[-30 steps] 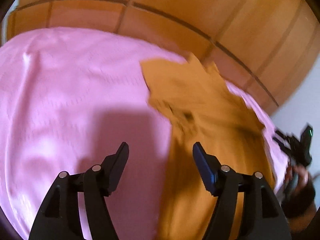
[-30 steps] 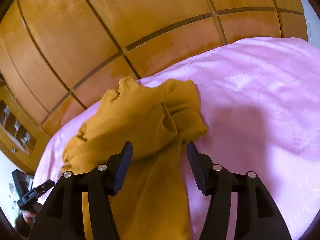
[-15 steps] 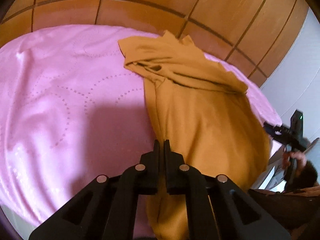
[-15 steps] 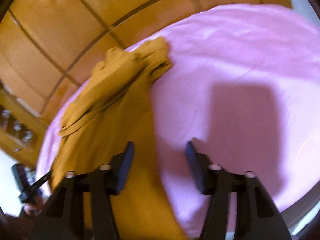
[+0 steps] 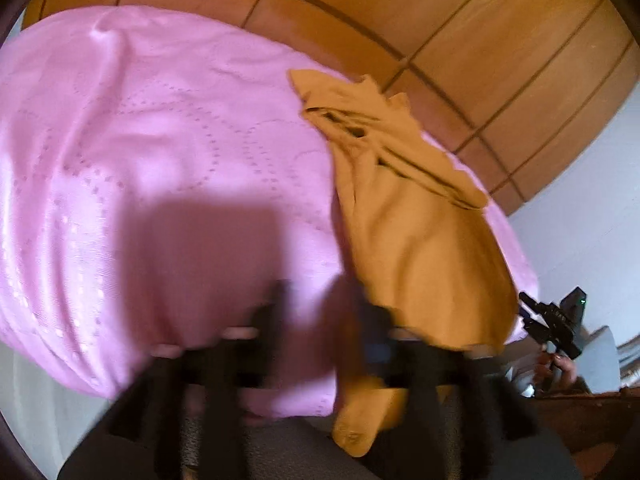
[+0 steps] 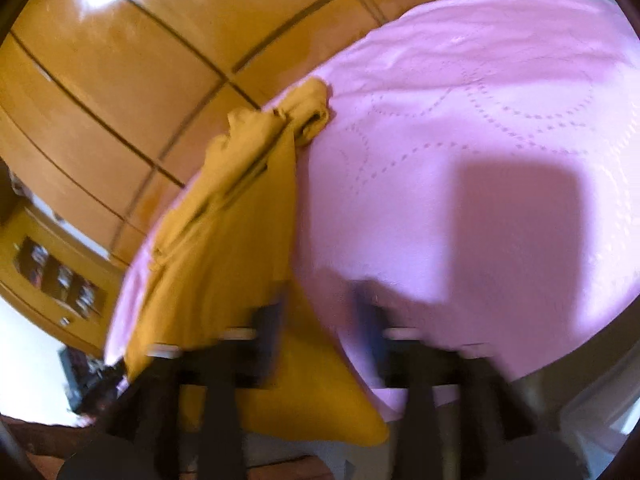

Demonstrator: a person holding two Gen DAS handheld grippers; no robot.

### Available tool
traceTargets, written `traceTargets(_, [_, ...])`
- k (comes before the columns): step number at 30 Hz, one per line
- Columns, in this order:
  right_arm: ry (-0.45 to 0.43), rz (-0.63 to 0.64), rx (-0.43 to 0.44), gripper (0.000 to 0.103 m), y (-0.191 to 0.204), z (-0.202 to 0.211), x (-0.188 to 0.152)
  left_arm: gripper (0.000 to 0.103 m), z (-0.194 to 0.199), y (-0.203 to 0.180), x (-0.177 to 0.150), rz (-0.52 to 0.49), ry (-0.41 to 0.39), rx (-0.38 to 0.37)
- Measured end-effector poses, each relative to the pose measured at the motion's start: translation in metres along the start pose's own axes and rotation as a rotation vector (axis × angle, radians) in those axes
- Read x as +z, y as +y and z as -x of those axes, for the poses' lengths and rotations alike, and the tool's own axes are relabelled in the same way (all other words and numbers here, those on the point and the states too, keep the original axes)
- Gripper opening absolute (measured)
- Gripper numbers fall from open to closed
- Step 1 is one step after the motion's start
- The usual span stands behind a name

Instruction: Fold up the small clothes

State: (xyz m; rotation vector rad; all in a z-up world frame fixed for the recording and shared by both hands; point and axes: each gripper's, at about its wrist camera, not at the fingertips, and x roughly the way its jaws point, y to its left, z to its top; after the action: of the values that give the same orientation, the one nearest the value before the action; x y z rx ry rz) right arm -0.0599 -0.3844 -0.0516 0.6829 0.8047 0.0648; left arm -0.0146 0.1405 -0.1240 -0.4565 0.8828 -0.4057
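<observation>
A mustard-yellow garment (image 5: 416, 224) lies stretched lengthwise on a pink quilted bedspread (image 5: 152, 152), its bunched end at the far side and its near end hanging over the bed's front edge. My left gripper (image 5: 324, 320) is blurred, with its jaws apart, at the garment's left near edge. In the right wrist view the garment (image 6: 224, 232) lies left of centre on the bedspread (image 6: 460, 152). My right gripper (image 6: 320, 316) is open, blurred, over the garment's near right edge. Neither gripper holds cloth.
Wooden panelled wardrobe doors (image 5: 420, 20) stand behind the bed. A white wall (image 5: 592, 200) is at the right. The other gripper and hand (image 5: 556, 328) show at the bed's right corner. A wooden shelf unit (image 6: 60, 276) stands at the left.
The left gripper, shut half a second ago, has opened and moved back toward the bed's near edge. The right gripper stayed open and also pulled back. The garment now lies stretched out longer.
</observation>
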Motion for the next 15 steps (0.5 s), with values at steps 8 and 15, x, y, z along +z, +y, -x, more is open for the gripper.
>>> traceTargets(8, [0.09, 0.075, 0.078, 0.064, -0.002, -0.002, -0.022, 0.069, -0.015, -0.017, -0.011, -0.076, 0.118, -0.06])
traceTargets(15, [0.091, 0.145, 0.09, 0.047, 0.001, -0.007, -0.04, 0.072, -0.031, -0.029, -0.029, -0.112, 0.28, -0.089])
